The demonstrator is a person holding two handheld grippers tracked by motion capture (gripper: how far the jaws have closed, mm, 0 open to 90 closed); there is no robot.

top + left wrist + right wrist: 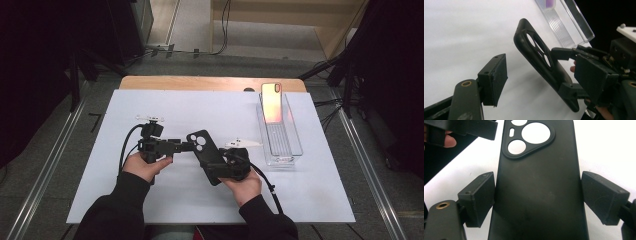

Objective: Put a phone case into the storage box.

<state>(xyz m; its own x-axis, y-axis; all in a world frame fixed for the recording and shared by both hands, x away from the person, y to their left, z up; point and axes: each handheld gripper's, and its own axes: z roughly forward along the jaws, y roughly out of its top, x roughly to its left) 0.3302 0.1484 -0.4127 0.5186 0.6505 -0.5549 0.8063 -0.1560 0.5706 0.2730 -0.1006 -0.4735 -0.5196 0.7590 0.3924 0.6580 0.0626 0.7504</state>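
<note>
A black phone case (202,146) with round camera cut-outs is held above the white sheet, tilted. My right gripper (214,164) is shut on its lower part. In the right gripper view both pads (477,197) stand against the side edges of the case (539,205). From the left, my left gripper (186,145) reaches toward the case's top end. In the left gripper view its jaws (541,63) stand wide open, and the case (556,72) lies ahead between them, untouched by the pads (496,75).
A clear plastic tray (285,142) lies at the right of the white sheet (150,205). A phone with a pink-orange sheen (272,102) leans in its far end. Metal rails run along both sides of the table, and cables trail from each gripper.
</note>
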